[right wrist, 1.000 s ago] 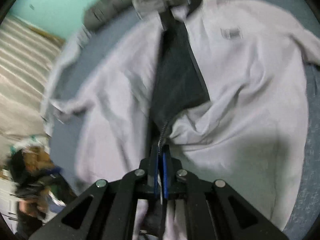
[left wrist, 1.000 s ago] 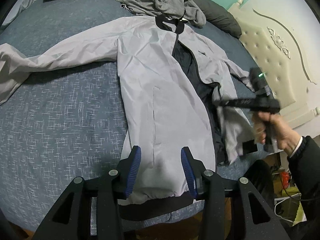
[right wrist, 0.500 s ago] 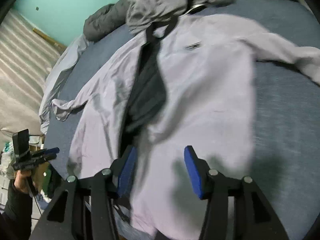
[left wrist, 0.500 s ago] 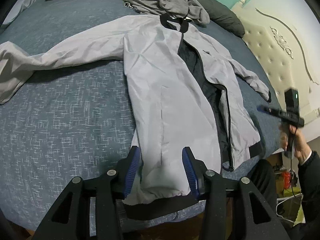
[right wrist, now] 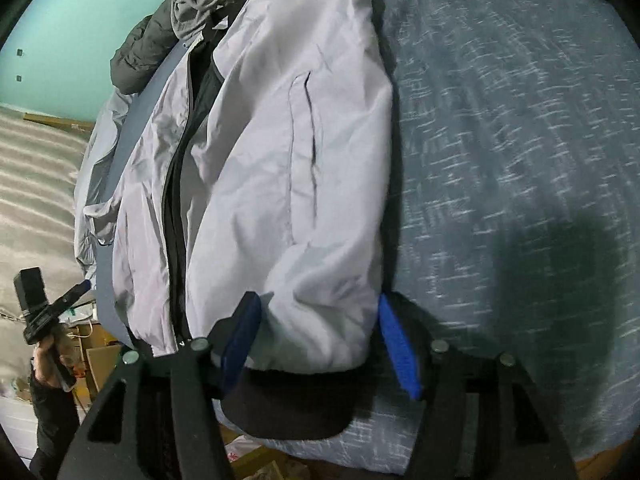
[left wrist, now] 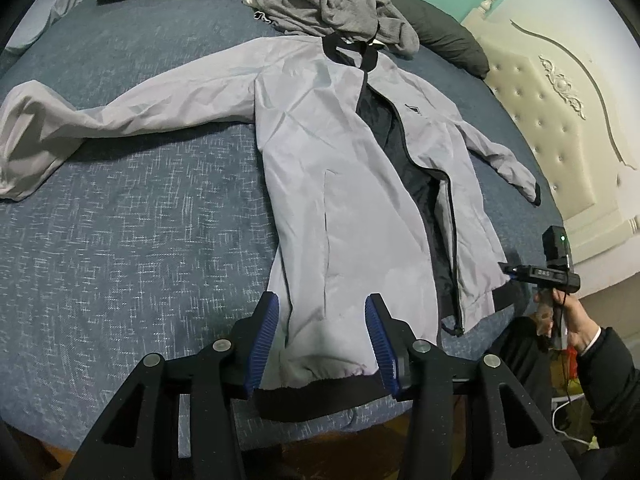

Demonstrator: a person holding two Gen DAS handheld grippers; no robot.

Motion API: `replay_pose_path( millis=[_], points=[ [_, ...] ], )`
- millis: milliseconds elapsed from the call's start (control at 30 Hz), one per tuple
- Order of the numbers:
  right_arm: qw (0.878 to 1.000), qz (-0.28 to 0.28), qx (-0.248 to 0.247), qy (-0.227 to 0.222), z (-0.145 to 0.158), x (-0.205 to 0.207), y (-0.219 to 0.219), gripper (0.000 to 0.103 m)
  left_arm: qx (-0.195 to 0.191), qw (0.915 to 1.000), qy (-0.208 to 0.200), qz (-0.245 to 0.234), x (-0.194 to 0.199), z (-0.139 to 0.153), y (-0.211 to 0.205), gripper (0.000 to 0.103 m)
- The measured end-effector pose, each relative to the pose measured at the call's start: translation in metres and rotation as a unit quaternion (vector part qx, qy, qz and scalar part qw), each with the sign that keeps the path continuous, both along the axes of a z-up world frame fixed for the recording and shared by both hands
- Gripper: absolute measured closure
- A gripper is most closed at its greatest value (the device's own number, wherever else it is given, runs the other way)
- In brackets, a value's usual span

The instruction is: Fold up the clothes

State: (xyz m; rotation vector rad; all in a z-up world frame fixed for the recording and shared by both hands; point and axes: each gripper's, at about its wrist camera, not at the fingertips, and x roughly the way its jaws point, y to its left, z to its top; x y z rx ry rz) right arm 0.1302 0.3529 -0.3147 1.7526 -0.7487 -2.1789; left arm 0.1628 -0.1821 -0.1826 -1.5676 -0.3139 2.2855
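A light grey jacket (left wrist: 328, 184) with black lining, collar and hem lies face up on the bed, front unzipped, sleeves spread. My left gripper (left wrist: 320, 340) stands open over the hem of its left front panel; the pads do not press the cloth. My right gripper (right wrist: 320, 340) is over the hem corner of the other front panel (right wrist: 280, 160); its jaws are opening, with the cloth between them but not pinched. The left wrist view shows the right gripper (left wrist: 508, 270) in a hand at the bed's edge. In the right wrist view the left gripper (right wrist: 76, 290) appears far left.
A crumpled grey hoodie (left wrist: 332, 4) and dark bedding (left wrist: 448, 36) lie past the jacket's collar. The blue-grey bedspread (left wrist: 140, 240) is bare left of the jacket. A cream padded headboard (left wrist: 560, 120) stands on the right. The bed's edge runs just under both grippers.
The right gripper let go of the jacket's zipper edge, opened and moved sideways to the outer hem corner. The right front panel now lies flat. The left gripper stayed put.
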Motion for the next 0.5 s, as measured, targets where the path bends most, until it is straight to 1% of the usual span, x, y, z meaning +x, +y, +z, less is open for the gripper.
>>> replay_pose_path(
  millis=[33,67,100,133,167,233,400,467,500],
  points=[
    [1.000,-0.002,0.006,0.002,0.001,0.000,-0.003,0.059,-0.001,1.0000,0.000,0.000,0.001,0.001,0.000,0.054],
    [1.000,-0.003,0.012,0.005,0.002,-0.001,-0.005,0.076,-0.001,1.0000,0.000,0.000,0.002,0.001,0.000,0.054],
    [1.000,-0.005,0.018,0.007,0.003,-0.001,-0.008,0.088,-0.001,1.0000,0.001,0.001,0.003,0.001,-0.001,0.054],
    [1.000,-0.003,0.027,0.012,0.009,0.000,-0.008,0.091,-0.001,1.0000,0.001,0.002,0.003,0.002,-0.001,0.054],
    [0.999,-0.001,0.035,0.017,0.015,0.001,-0.008,0.094,0.000,1.0000,0.000,0.002,0.004,0.002,-0.001,0.054],
    [0.998,0.003,0.052,0.028,0.027,0.003,-0.008,0.095,0.002,1.0000,0.000,0.001,0.004,0.001,-0.001,0.054],
    [0.993,0.009,0.110,0.052,0.078,0.009,0.011,0.096,0.005,1.0000,-0.002,-0.004,0.003,-0.003,0.003,0.054],
    [0.989,0.002,0.141,0.047,0.085,0.009,0.026,0.096,0.006,1.0000,-0.006,-0.005,0.002,-0.007,0.005,0.054],
    [0.988,-0.002,0.148,0.033,0.079,0.009,0.031,0.096,0.008,0.9999,-0.008,-0.005,0.001,-0.009,0.007,0.054]
  ],
)
